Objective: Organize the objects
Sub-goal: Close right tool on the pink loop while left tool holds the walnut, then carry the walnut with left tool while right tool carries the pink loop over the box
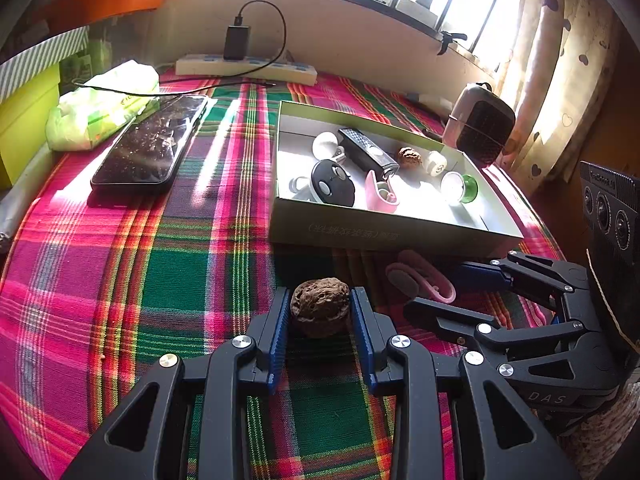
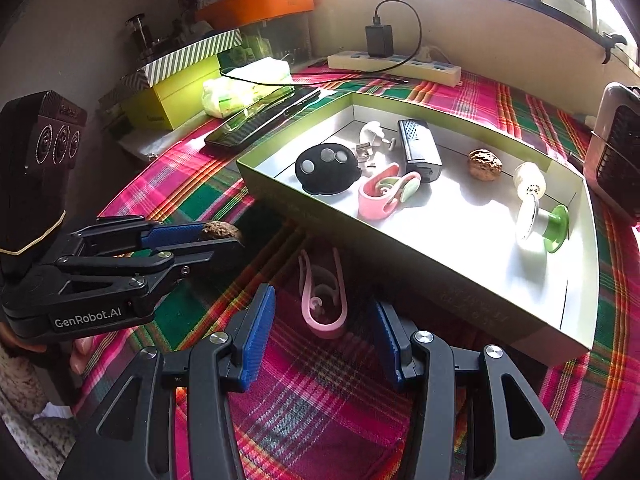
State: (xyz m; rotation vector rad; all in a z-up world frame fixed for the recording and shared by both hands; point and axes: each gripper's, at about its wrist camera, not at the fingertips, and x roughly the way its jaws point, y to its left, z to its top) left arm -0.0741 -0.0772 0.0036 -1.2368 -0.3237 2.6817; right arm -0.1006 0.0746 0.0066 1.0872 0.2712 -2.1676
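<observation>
The left tool (image 1: 320, 312) grips a walnut (image 1: 320, 306) for lifting into the far box (image 1: 384, 232), while the right tool (image 2: 324, 340) gapes wide around a pink clip (image 2: 322, 300).

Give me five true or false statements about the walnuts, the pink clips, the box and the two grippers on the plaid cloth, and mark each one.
1. The left gripper has a walnut between its fingers. True.
2. The right gripper is shut on the pink clip outside the box. False: its fingers stand apart on either side of the clip, which lies on the plaid cloth.
3. The box already holds a second walnut. True.
4. The box is empty apart from that walnut. False: it also holds a round black device, another pink clip, a black rectangular gadget and other small items.
5. A phone lies on the cloth outside the box. True.
</observation>
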